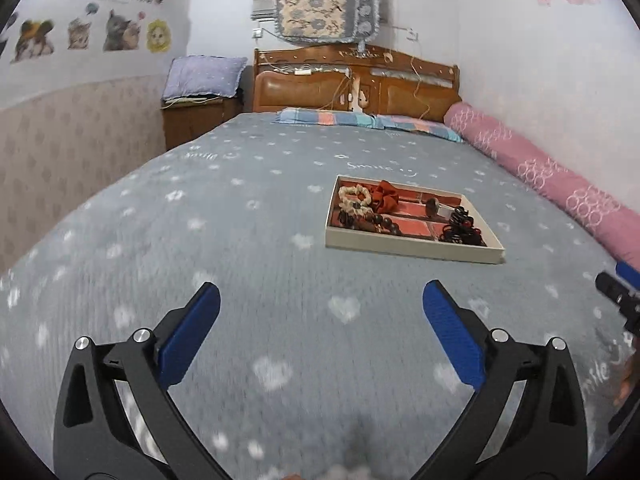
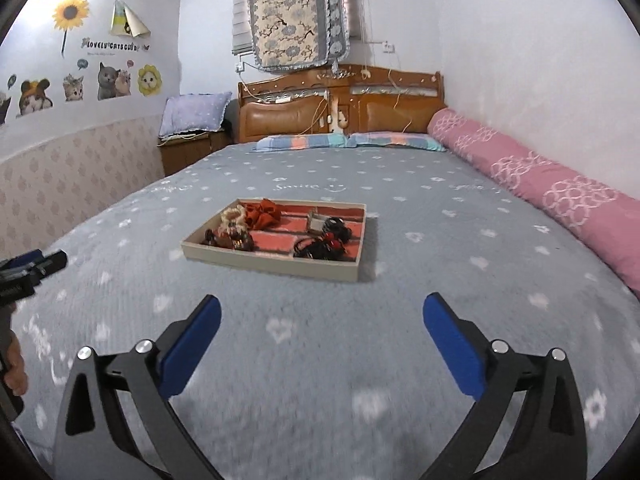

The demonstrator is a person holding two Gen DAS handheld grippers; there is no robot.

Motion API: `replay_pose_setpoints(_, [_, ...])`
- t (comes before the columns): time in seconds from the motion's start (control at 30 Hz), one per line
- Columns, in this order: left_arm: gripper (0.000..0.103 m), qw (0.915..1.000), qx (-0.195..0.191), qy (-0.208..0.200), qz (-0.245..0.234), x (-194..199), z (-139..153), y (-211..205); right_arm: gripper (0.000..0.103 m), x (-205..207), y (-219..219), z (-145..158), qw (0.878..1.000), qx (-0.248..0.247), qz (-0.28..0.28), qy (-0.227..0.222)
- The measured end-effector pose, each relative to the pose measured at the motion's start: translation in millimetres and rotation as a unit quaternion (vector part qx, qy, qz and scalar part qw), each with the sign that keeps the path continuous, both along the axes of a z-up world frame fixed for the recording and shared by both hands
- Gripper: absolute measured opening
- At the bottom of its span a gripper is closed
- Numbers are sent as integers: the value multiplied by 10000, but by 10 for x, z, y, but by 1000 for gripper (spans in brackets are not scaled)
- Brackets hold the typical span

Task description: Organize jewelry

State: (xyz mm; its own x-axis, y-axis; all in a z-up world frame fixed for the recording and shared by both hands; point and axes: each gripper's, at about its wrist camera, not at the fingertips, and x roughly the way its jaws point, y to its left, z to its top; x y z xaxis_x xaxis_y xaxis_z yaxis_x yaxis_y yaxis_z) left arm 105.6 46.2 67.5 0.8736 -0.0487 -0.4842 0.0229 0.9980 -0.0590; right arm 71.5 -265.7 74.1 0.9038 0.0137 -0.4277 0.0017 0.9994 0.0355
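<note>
In the left wrist view, cat stickers [image 1: 96, 34] line the wall at the upper left, above a wooden nightstand [image 1: 194, 118] carrying a lilac pillow [image 1: 204, 76]. The left gripper [image 1: 320, 312] fills the bottom of the frame, its blue-padded jaws spread wide with nothing between them, above the grey heart-print bedspread [image 1: 240, 240]. Right of centre, well beyond the fingertips, the jewelry tray [image 1: 412, 250] lies flat on the bedspread; inside it, a cream scrunchie [image 1: 354, 198] sits at the far left with a rust-red scrunchie [image 1: 386, 196] just beside it, a dark bead bracelet [image 1: 380, 224] lies in front of them, and black hair ties [image 1: 460, 230] are heaped at the right end. A wooden headboard [image 1: 356, 80] stands at the top centre, and a pink bolster [image 1: 540, 172] runs along the right wall. The right gripper [image 1: 618, 300] pokes in at the right edge, too cropped there to judge. In the right wrist view, the left gripper [image 2: 36, 268] shows at the left edge, the tray [image 2: 272, 266] sits just left of centre, apart from both tools, and the right gripper [image 2: 320, 316] at the bottom stands wide and empty over the bedspread [image 2: 440, 280].
</note>
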Motion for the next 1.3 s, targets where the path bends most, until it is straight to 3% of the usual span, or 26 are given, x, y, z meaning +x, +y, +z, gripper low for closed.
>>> replay_pose_setpoints(0.23, [98, 9996, 135, -216, 127, -371, -295, -145, 99, -467, 154, -281, 9996, -71, -96, -249])
replay_pose_setpoints(0.4, [98, 9957, 580, -649, 311, -479, -428, -356, 99, -459, 190, -341, 9991, 95, -183, -367])
replay_pose_setpoints(0.6, [98, 9933, 754, -828, 273, -441, -572, -430, 99, -343, 128, -445, 9985, 238, -306, -379])
replay_pose_setpoints(0.8, [98, 9937, 664, -885, 191, -448, -595, -422, 99, -349, 145, -444, 9974, 203, -350, -592])
replay_pose_setpoints(1.3, [98, 9930, 635, -959, 261, -513, -567, -408, 99, -329, 217, -506, 9979, 36, -385, -511])
